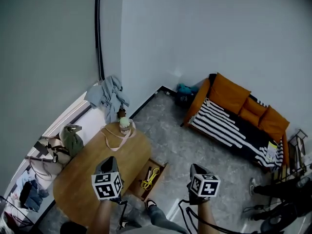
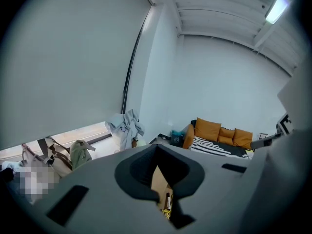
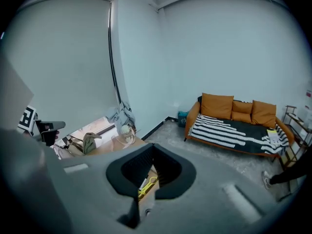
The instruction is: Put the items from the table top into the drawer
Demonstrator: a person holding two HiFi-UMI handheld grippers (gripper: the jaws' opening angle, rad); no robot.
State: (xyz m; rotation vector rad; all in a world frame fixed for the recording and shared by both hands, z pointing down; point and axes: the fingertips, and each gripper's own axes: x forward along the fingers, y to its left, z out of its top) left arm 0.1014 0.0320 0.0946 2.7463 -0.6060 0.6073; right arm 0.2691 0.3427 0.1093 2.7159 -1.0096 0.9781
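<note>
An oval wooden table (image 1: 80, 179) has its drawer (image 1: 155, 165) pulled open toward the floor side, with a yellow item (image 1: 150, 178) inside. At the table's far end a small pale-lidded jar (image 1: 125, 123) stands on a beige strapped bag (image 1: 116, 136). My left gripper (image 1: 108, 165) hovers over the near table edge and my right gripper (image 1: 197, 171) hangs over the floor right of the drawer. Each one's jaws stand close together with nothing between them. Through the left gripper (image 2: 165, 206) and the right gripper (image 3: 141, 204) I glimpse the drawer and yellow item (image 3: 146, 183).
An orange sofa (image 1: 243, 106) with a striped blanket stands at the right wall. A blue-grey cloth (image 1: 109, 95) hangs in the corner beyond the table. Bags (image 1: 68, 139) lie on the window ledge to the left. Cables (image 1: 187, 218) and shoes (image 1: 253, 184) are on the floor.
</note>
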